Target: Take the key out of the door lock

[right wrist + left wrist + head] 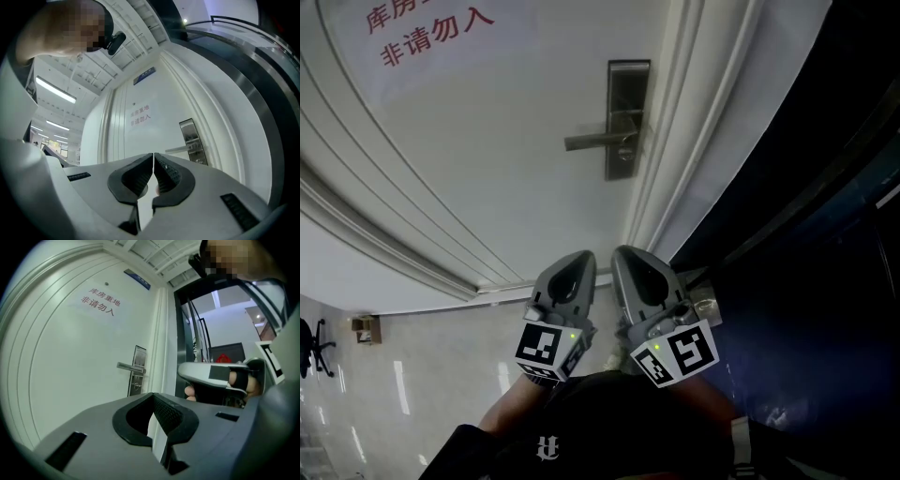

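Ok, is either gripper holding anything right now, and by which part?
Nothing is held. The left gripper and right gripper are both shut with nothing between the jaws, away from the door lock.

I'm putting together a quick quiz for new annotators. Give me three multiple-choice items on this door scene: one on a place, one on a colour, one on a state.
1. In the head view, which way does the lever handle stick out from the lock plate? A left; B right; C straight up.
2. What colour is the lettering on the door? A blue; B red; C black.
3. How do the jaws of the left gripper and the right gripper stand? A both wide apart; B right clamped on the handle; C both together, nothing between.

Answers: 1 A, the lever runs left from the plate. 2 B, the characters are red on white. 3 C, each gripper view shows the tips meeting, well short of the door.
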Available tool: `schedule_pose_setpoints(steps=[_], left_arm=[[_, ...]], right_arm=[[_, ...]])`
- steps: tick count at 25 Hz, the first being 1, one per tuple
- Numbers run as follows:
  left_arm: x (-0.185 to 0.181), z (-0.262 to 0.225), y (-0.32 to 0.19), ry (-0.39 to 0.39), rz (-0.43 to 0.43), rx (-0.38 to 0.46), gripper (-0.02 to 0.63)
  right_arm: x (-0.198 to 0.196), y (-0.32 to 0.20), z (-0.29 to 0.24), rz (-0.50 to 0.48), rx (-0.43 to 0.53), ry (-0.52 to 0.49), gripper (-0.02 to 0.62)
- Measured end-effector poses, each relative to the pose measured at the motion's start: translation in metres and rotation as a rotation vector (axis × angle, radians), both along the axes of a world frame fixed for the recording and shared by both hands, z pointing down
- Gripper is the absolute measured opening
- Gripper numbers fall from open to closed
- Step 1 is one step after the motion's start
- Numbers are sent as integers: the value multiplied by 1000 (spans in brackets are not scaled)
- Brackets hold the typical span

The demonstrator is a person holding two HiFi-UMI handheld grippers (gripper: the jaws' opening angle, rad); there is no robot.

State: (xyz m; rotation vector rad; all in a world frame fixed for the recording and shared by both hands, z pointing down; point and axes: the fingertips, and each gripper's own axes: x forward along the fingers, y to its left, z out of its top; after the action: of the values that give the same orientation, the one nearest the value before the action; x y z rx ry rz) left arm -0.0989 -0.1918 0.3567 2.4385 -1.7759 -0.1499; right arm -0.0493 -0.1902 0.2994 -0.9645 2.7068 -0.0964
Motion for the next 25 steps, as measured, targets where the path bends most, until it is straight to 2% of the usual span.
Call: schedule_pose_setpoints(steps=[5,11,17,22,25], left_arm=[[21,0,-38,1,2,-13,6],[34,4,-81,135,42,-61,6],[33,10,-129,423,114,-144,6],[21,23,-163,696,133,-216,6],[18,27,-181,830,155,-257,8]], right_arm=[[27,-40,-3,0,0,-38,17],[48,-62,-3,-9,7,-61,17],[63,-84,-6,37,24,-68,17],[71,-101,-12,78,43,-60,17],[72,-112,-15,95,47,-63,17]])
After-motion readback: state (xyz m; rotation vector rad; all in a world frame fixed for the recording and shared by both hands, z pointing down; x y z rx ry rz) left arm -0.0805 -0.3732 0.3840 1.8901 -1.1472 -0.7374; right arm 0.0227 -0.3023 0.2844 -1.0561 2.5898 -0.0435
